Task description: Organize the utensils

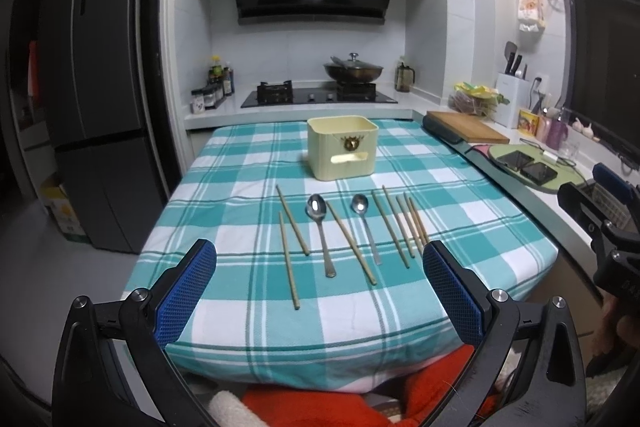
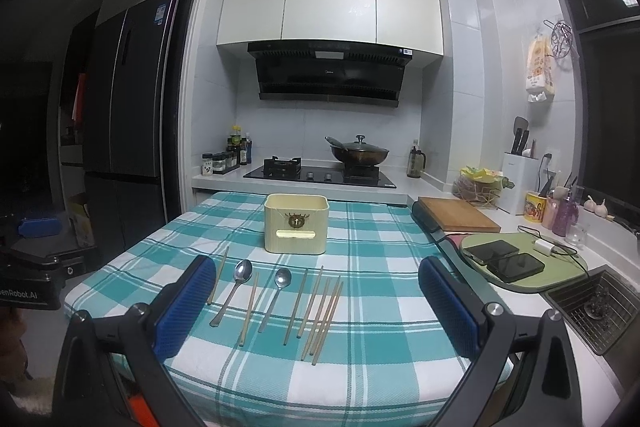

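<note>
Teal-and-white checked tablecloth (image 1: 248, 163), cream square plastic utensil holder (image 1: 343, 147) frame centre, wooden chopsticks (image 1: 352, 243) and two steel spoons (image 1: 320, 231) below it, left gripper (image 1: 319, 267) and right gripper (image 2: 318, 285) both spread wide, empty.

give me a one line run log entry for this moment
phase: start | left gripper: open | right gripper: open | spoons, chopsticks: on tablecloth | holder: upright

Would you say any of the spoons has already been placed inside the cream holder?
No, both spoons lie on the checked tablecloth in front of the cream holder.
</note>
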